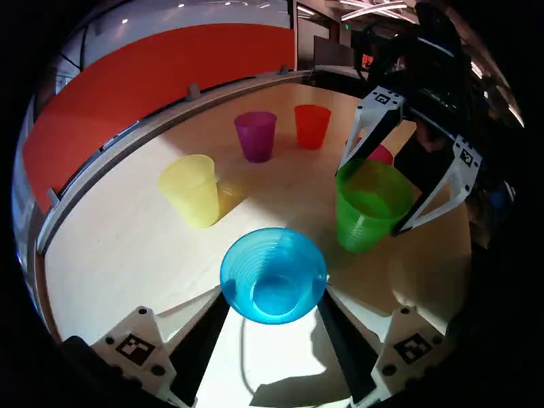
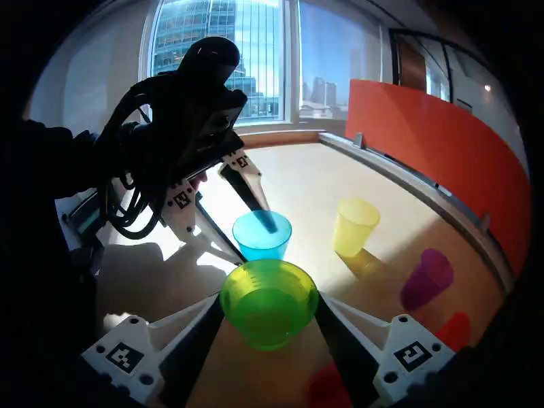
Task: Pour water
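blue cup [image 1: 273, 275] | green cup [image 1: 370, 204] | yellow cup [image 1: 190, 190] | purple cup [image 1: 256, 136] | red cup [image 1: 312, 126] | orange panel [image 1: 156, 75]

From where I stand, a pale wooden worktop [image 1: 115, 258] stretches wide and long. Hard sunlight lies across it in bright patches, cut by sharp, dark shadows. Along its far edge a grey rail [image 1: 132, 134] carries a tall orange-red partition [image 1: 156, 75], held upright by small grey brackets [image 1: 194, 90]. Above the partition there is a white wall [image 1: 204, 17] dotted with small spot lights, and strip lights [image 1: 367, 10] glow on the dark ceiling farther back. At one end of the worktop, big windows [image 2: 262, 61] rise over a wooden sill [image 2: 285, 138]. Glass towers [image 2: 197, 30] and blue sky show through the panes.
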`<state>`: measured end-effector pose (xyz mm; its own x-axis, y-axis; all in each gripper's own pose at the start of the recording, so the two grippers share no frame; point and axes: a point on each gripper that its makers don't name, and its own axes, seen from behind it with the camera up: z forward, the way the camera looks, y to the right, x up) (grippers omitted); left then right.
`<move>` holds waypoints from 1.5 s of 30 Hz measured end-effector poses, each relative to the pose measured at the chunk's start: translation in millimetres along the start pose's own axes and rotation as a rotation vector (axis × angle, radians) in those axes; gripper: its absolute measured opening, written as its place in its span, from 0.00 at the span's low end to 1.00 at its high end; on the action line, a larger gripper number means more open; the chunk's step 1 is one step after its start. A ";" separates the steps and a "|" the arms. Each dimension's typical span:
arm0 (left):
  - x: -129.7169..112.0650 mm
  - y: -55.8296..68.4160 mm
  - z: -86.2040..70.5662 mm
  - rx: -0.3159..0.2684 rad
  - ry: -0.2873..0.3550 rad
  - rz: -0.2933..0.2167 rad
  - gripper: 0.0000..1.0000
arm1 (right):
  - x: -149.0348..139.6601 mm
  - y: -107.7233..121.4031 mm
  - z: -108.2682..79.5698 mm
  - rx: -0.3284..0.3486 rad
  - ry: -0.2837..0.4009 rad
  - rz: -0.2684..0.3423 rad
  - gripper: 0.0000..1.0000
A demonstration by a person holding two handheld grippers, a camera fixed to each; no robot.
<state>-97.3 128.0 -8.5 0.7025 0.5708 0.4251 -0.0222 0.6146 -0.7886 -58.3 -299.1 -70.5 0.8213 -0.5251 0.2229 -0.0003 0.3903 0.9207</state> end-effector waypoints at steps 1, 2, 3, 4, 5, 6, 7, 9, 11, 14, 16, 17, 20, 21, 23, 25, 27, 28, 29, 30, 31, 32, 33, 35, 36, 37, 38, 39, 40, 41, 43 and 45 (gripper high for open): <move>-0.4 0.5 -0.2 -0.002 -0.001 0.000 0.85 | -0.9 -0.4 1.0 0.000 -0.001 -0.001 0.92; -0.8 0.9 -0.4 -0.003 -0.001 0.000 0.85 | -1.7 -0.7 1.9 0.000 -0.002 -0.001 0.92; -1.8 1.1 -0.7 -0.003 -0.004 0.000 0.85 | -2.4 -1.0 2.9 0.000 -0.003 -0.001 0.92; -3.2 1.1 -1.0 -0.001 -0.008 0.001 0.85 | -3.0 -1.3 4.0 0.000 -0.004 -0.001 0.92; -4.3 1.1 -1.3 0.001 -0.011 0.001 0.85 | -3.6 -1.6 5.0 0.001 -0.005 -0.001 0.92; -6.3 1.3 -1.5 0.002 -0.016 0.002 0.85 | -4.3 -1.9 5.9 0.001 -0.006 -0.001 0.92; -8.7 1.6 -1.6 0.003 -0.023 0.002 0.85 | -5.0 -2.2 6.8 0.001 -0.007 -0.001 0.92; -12.9 2.1 -1.8 0.004 -0.033 0.002 0.85 | -6.6 -2.8 8.1 0.002 -0.010 -0.002 0.92; -16.9 2.7 -2.1 0.005 -0.040 0.001 0.85 | -8.8 -3.4 9.2 0.002 -0.014 -0.004 0.92; -22.6 3.6 -2.3 0.007 -0.047 -0.003 0.85 | -12.5 -4.1 10.7 0.003 -0.022 -0.006 0.92; -25.7 3.4 -2.8 0.010 -0.050 -0.007 0.85 | -14.2 -3.8 11.7 0.001 -0.024 -0.007 0.92; -27.0 3.2 -3.0 0.011 -0.052 -0.008 0.85 | -15.0 -3.7 12.1 -0.001 -0.025 -0.007 0.92; -29.6 3.2 -3.8 0.014 -0.054 -0.013 0.85 | -17.5 -2.9 12.9 -0.004 -0.028 -0.009 0.92; -29.9 3.5 -4.2 0.014 -0.054 -0.013 0.85 | -18.3 -2.8 13.0 -0.005 -0.030 -0.010 0.92; -30.2 4.6 -5.0 0.013 -0.053 -0.013 0.85 | -20.3 -2.6 13.2 -0.007 -0.034 -0.012 0.92; -30.5 4.8 -5.8 0.014 -0.054 -0.012 0.85 | -20.9 -2.8 13.3 -0.008 -0.034 -0.015 0.93; -30.9 5.1 -6.5 0.015 -0.054 -0.010 0.85 | -21.5 -3.0 13.1 -0.008 -0.035 -0.017 0.93; -31.2 5.4 -6.7 0.015 -0.055 -0.009 0.85 | -22.0 -3.1 12.6 -0.009 -0.036 -0.018 0.92; -31.5 5.7 -6.9 0.015 -0.056 -0.008 0.86 | -22.4 -3.1 12.3 -0.009 -0.037 -0.019 0.93; -31.6 6.1 -7.1 0.015 -0.056 -0.007 0.85 | -23.1 -3.2 11.9 -0.009 -0.039 -0.020 0.93; -31.7 6.6 -7.3 0.015 -0.057 -0.006 0.85 | -23.9 -3.3 11.4 -0.009 -0.041 -0.022 0.93; -31.8 7.0 -7.5 0.015 -0.057 -0.005 0.85 | -24.7 -3.3 11.0 -0.010 -0.043 -0.023 0.93; -31.8 7.2 -7.7 0.015 -0.057 -0.004 0.85 | -25.1 -3.2 10.7 -0.010 -0.043 -0.024 0.93; -31.7 7.6 -8.1 0.015 -0.057 -0.004 0.85 | -25.6 -2.9 10.2 -0.013 -0.045 -0.023 0.93; -31.5 7.8 -8.3 0.015 -0.057 -0.004 0.85 | -25.8 -2.8 10.1 -0.014 -0.045 -0.023 0.93; -31.3 8.1 -8.6 0.016 -0.057 -0.004 0.85 | -26.0 -2.8 10.1 -0.014 -0.045 -0.023 0.93; -31.1 8.3 -8.8 0.016 -0.058 -0.004 0.85 | -26.1 -2.8 10.0 -0.015 -0.046 -0.023 0.93; -31.0 8.6 -9.2 0.016 -0.058 -0.004 0.85 | -26.1 -2.8 9.8 -0.016 -0.046 -0.024 0.94; -30.9 9.0 -9.5 0.015 -0.058 -0.005 0.85 | -26.2 -2.9 9.5 -0.016 -0.046 -0.025 0.94; -30.9 9.4 -9.9 0.015 -0.058 -0.005 0.86 | -26.2 -3.0 9.3 -0.017 -0.046 -0.027 0.95; -30.8 9.7 -10.7 0.014 -0.059 -0.007 0.85 | -25.4 -2.9 8.4 -0.020 -0.044 -0.028 0.98; -30.7 9.6 -11.4 0.015 -0.059 -0.008 0.85 | -24.8 -2.8 7.5 -0.022 -0.043 -0.028 1.00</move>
<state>-111.0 110.2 -34.3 0.6594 0.5965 0.4575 -0.0275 0.6273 -0.7783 -82.9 -292.8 -76.2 0.7954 -0.5681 0.2111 0.0352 0.3910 0.9197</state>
